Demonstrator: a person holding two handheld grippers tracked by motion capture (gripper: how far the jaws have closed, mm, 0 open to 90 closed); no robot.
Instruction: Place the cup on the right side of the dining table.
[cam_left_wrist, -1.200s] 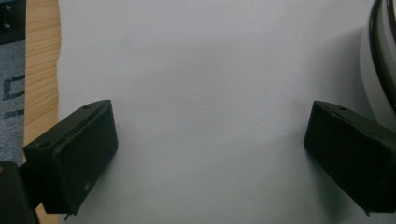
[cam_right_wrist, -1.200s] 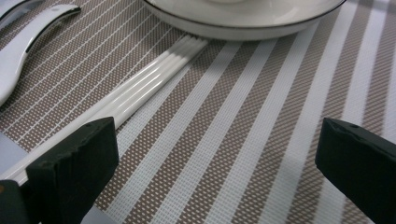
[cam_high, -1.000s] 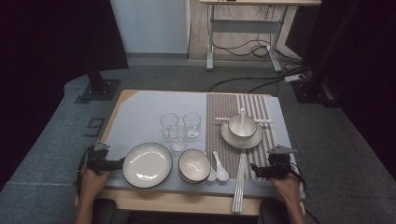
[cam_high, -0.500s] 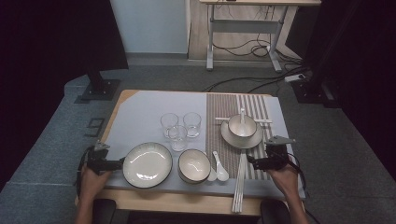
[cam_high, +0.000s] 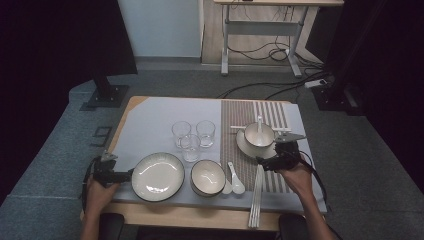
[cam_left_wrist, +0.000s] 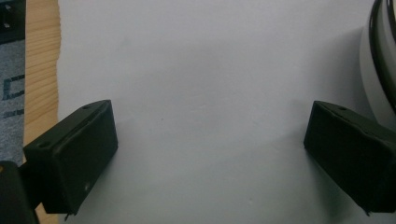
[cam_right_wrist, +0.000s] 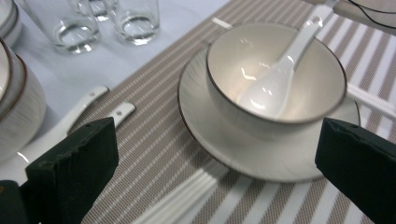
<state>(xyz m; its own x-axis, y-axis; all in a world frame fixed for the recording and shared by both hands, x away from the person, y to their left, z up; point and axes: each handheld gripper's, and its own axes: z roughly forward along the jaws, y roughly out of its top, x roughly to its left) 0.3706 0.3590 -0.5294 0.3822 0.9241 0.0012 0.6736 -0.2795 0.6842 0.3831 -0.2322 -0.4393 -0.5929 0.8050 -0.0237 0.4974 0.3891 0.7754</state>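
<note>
The right hand-held gripper (cam_high: 265, 162), jaws wide apart and empty, hovers at 6 o'clock of the white ceramic bowl (cam_right_wrist: 275, 79) holding a white spoon (cam_right_wrist: 280, 70), set on a white saucer (cam_right_wrist: 243, 144) upon the striped placemat (cam_right_wrist: 154, 140). The left hand-held gripper (cam_high: 125, 175), jaws apart, rests at 9 o'clock of the large white dark-rimmed plate (cam_high: 158, 176) on the worktop (cam_high: 150, 120).

White ceramic bowl with dark rim (cam_right_wrist: 275, 79) (cam_high: 259, 135): upright, seated on a white dark-rimmed saucer (cam_right_wrist: 261, 149) (cam_high: 245, 146) on the striped mat, toward the tabletop's right edge. White ceramic spoon (cam_right_wrist: 280, 74) (cam_high: 259, 125) rests inside, scoop down, handle leaning over the far rim.
</note>
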